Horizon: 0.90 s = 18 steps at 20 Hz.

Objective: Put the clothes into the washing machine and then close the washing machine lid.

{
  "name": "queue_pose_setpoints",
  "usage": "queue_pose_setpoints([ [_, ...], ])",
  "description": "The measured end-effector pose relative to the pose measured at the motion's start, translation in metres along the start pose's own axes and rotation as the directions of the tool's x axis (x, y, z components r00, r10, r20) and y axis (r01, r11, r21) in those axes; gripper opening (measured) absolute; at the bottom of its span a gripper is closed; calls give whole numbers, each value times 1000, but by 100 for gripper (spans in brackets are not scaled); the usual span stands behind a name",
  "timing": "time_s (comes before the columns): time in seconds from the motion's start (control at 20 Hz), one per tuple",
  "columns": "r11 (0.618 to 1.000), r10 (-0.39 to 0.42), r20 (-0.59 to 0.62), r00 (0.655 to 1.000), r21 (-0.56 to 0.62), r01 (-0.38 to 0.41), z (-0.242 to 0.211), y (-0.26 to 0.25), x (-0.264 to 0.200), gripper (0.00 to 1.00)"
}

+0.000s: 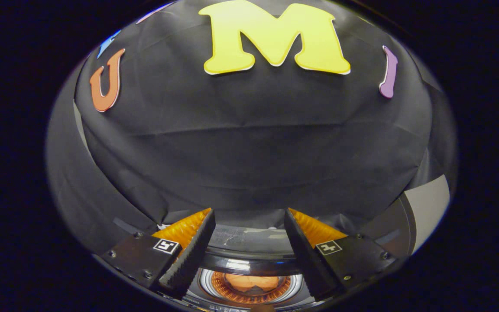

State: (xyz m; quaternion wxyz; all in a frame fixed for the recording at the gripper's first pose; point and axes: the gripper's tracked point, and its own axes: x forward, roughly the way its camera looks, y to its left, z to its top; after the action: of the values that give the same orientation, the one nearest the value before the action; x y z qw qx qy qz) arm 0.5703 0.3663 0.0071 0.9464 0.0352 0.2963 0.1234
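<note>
- The gripper (249,242) is held high and looks forward, a little downward.
- Its two fingers (189,255) stand wide apart, with a clear gap between them, and they press on nothing.
- Both fingers lean inward toward their tips, so the gap is narrower at the far end.
- Each finger base carries a small square marker (166,246).

Washing machine (249,260) carries things here; supporting floor or stand beneath it hidden. Machine's top sits below and between tongs (249,251), whose fingers stand spread apart with nothing between them. Lid raised: dark glossy panel (245,240) stands behind round opening. Drum (249,288) visible through opening, ringed by bright rim. Orange clothes (251,282) lie bunched inside drum, at its middle.
</note>
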Motion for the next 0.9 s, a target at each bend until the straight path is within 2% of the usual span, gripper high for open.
queue_pose_setpoints([
  [0.9, 1000, 1, 64, 998, -6, 0, -38, 6, -32, 100],
])
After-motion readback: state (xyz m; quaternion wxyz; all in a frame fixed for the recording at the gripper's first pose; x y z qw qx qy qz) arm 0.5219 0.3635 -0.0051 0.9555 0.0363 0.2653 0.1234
